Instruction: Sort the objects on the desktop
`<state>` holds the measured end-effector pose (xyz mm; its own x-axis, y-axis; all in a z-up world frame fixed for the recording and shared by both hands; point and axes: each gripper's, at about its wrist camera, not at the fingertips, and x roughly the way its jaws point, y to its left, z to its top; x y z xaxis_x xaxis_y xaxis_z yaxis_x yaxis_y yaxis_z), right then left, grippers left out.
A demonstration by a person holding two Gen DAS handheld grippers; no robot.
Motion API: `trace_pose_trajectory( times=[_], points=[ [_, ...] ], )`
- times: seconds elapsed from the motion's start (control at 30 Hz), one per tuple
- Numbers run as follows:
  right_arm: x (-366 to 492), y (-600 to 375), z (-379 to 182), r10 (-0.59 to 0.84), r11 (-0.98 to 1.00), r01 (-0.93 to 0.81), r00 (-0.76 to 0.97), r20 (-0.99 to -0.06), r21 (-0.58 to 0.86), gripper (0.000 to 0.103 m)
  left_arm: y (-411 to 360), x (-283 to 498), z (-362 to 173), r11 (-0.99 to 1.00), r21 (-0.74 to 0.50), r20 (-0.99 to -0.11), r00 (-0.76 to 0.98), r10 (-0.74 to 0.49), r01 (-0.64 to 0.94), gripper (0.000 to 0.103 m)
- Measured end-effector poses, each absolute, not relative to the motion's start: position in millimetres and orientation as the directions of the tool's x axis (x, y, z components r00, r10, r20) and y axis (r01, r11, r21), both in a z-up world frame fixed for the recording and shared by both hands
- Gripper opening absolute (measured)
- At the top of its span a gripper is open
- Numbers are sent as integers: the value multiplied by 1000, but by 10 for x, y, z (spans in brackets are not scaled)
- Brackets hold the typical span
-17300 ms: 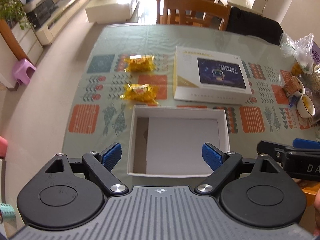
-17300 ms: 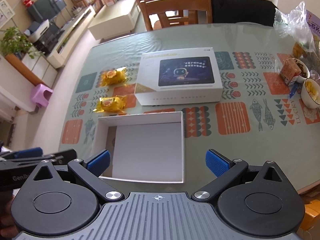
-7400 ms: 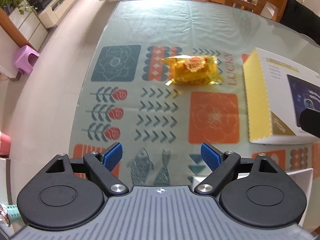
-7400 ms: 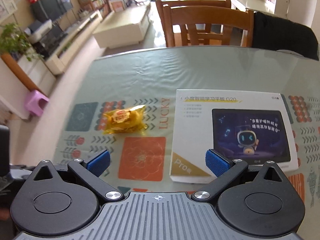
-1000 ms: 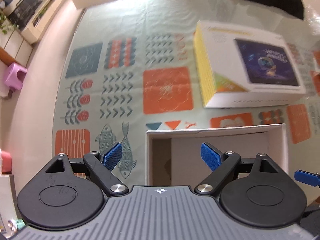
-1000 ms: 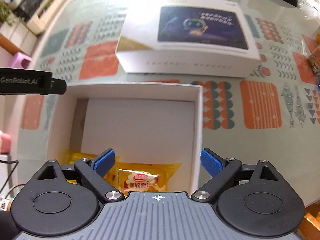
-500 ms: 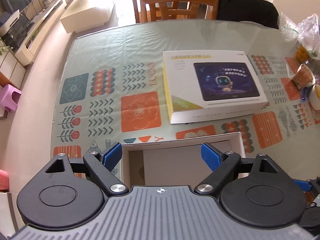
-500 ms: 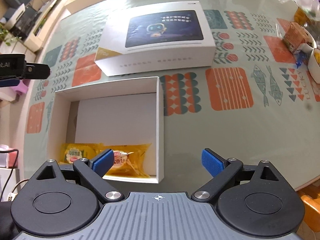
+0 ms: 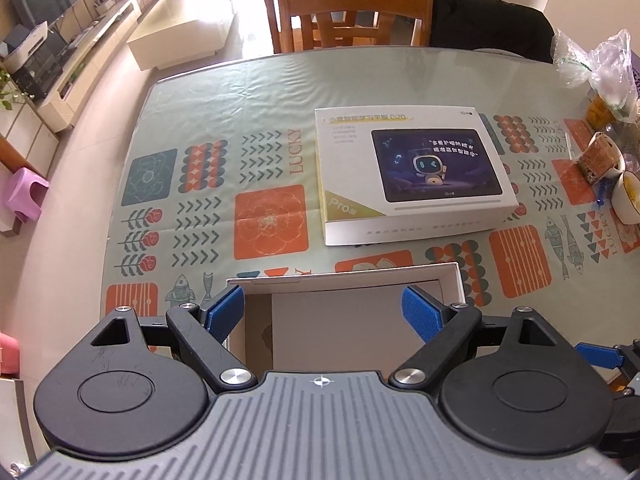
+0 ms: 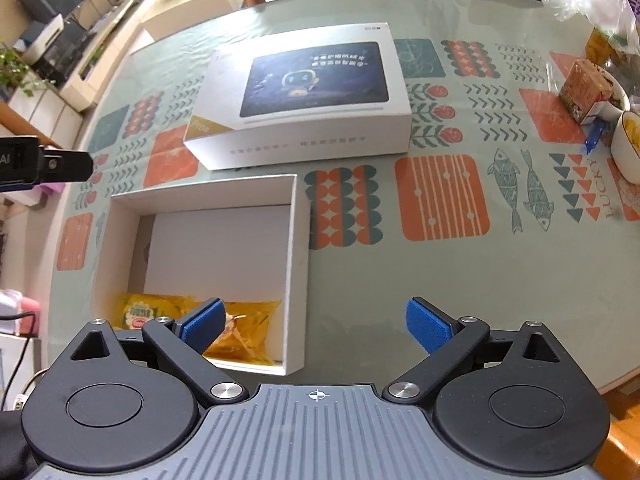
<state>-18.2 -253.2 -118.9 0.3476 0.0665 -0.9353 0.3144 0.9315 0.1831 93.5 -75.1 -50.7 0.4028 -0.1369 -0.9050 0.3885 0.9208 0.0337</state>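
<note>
An open white box (image 10: 298, 264) lies on the patterned table. Two yellow snack packets (image 10: 140, 312) (image 10: 248, 336) lie side by side at its near end. Behind it sits the white tablet box (image 10: 304, 96). My right gripper (image 10: 316, 332) hovers over the box's near right corner; its jaws have just been opening and hold nothing. My left gripper (image 9: 324, 314) stands open and empty above the same box (image 9: 344, 276), whose near end is hidden by it. The tablet box (image 9: 408, 172) shows beyond. The left gripper's tip (image 10: 60, 168) juts in from the left edge.
At the table's right end are a small carton (image 10: 584, 92), a white bowl (image 10: 628, 148) and a plastic bag (image 9: 600, 68). Wooden chairs (image 9: 352, 12) stand at the far side. The table's near edge (image 10: 560, 384) runs close under my right gripper.
Both grippers have drawn back and risen from the white box, so more of the table shows. The right gripper's jaws stand wider. The packets stay in the box.
</note>
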Motion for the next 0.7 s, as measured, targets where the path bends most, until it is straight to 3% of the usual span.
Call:
trace_pose_trajectory(
  times=[0.7],
  points=[
    [188,-2926,-1246,32,959,254,353,-935,128,101,-766,1113,-668,958,45,-925,374,-68,284,103]
  ],
)
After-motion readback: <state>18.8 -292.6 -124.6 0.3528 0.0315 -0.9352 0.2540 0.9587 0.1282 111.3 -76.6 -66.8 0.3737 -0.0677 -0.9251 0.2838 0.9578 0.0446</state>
